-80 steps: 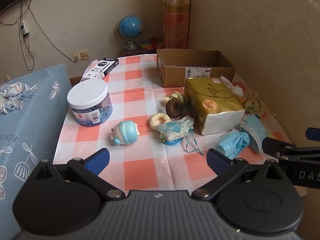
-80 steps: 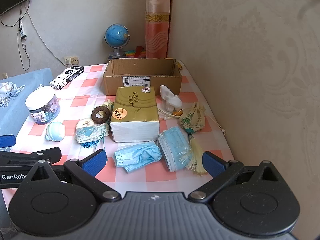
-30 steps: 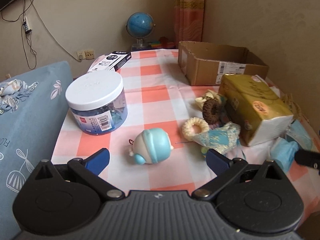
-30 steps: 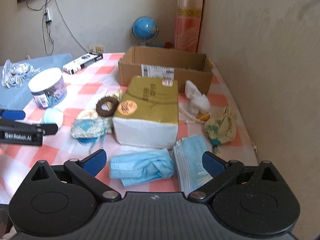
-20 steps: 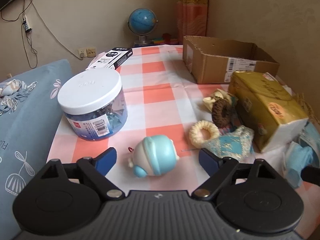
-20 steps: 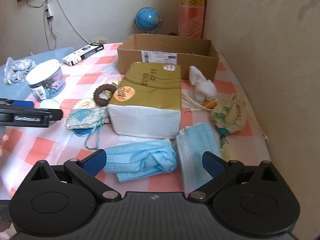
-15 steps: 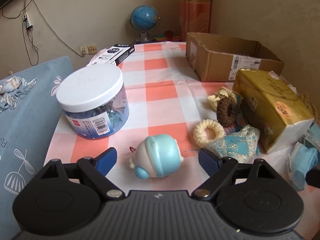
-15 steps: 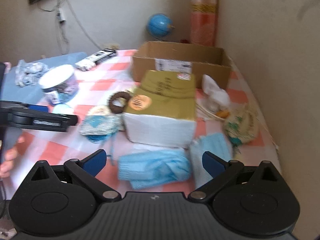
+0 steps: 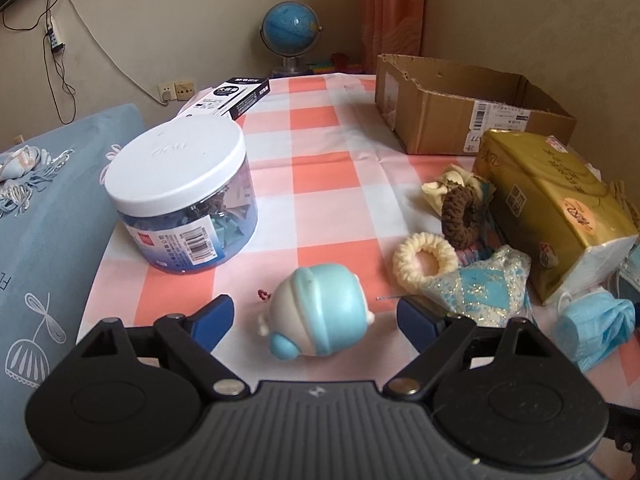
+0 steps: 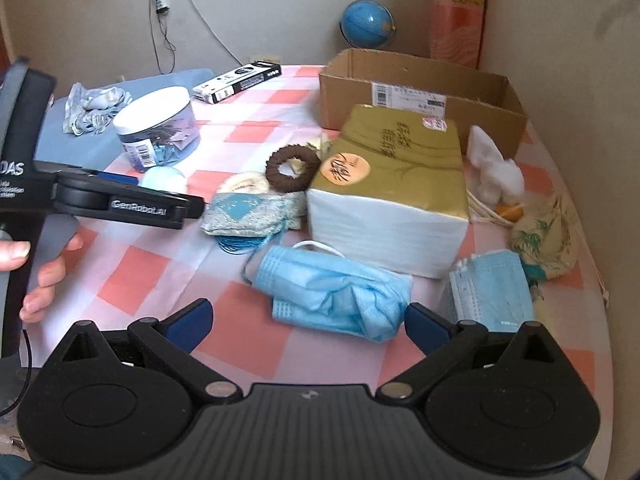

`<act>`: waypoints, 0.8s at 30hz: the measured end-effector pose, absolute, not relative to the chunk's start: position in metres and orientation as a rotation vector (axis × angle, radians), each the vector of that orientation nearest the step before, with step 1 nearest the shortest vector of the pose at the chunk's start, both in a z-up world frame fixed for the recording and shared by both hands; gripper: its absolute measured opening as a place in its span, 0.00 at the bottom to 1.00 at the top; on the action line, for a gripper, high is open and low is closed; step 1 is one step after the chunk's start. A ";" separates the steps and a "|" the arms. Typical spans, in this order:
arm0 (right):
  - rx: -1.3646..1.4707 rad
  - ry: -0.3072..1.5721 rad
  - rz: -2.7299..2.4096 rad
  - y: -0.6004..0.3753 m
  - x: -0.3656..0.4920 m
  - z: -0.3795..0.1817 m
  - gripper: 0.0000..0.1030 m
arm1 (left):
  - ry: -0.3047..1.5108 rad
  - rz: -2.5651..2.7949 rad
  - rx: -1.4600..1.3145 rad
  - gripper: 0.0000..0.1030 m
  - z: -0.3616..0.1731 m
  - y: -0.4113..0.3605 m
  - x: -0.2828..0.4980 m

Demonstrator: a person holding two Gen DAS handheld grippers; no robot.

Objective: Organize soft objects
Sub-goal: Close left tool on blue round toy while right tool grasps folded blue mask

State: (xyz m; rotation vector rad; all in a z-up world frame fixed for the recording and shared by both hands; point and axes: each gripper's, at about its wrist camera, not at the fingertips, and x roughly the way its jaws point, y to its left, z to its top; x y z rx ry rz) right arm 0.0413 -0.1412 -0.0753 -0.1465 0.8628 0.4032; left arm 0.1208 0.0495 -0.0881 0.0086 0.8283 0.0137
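1. Blue squishy toy [image 9: 318, 314] lies on the checked tablecloth [image 9: 320, 168], between the left gripper [image 9: 314, 316] jaws, which have just been narrowing yet stand clear of it.
2. Crumpled blue mask [image 10: 336, 294] lies between the right gripper [image 10: 306, 320] spread jaws, untouched.
3. Bare cloth lies between jar [image 9: 182, 196] and cardboard box [image 9: 460, 116].

Left wrist view: low and close over the checked tablecloth [image 9: 320, 168], angled downward, facing the cardboard box [image 9: 460, 120] and globe [image 9: 290, 36] at the far end.

Right wrist view: equally low and downward-angled, set farther along the near edge, closest to the crumpled face mask [image 10: 336, 284], facing the same cardboard box [image 10: 420, 88].

Shared ground: tissue pack [image 9: 552, 204] [image 10: 392, 184], brown scrunchie [image 9: 462, 216] [image 10: 292, 168], white-lidded jar [image 9: 180, 188] [image 10: 158, 132], globe [image 10: 366, 24].
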 end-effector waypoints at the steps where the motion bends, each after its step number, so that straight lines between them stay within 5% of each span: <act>1: -0.154 0.860 0.385 -0.140 0.042 -0.075 1.00 | 0.828 0.014 0.009 0.85 -0.088 0.049 0.122; 18: -0.144 0.910 0.297 -0.142 0.069 -0.091 0.97 | 0.836 0.012 -0.056 0.56 -0.091 0.055 0.131; 24: -0.151 0.920 0.280 -0.141 0.071 -0.091 0.85 | 0.838 -0.003 -0.054 0.53 -0.090 0.056 0.131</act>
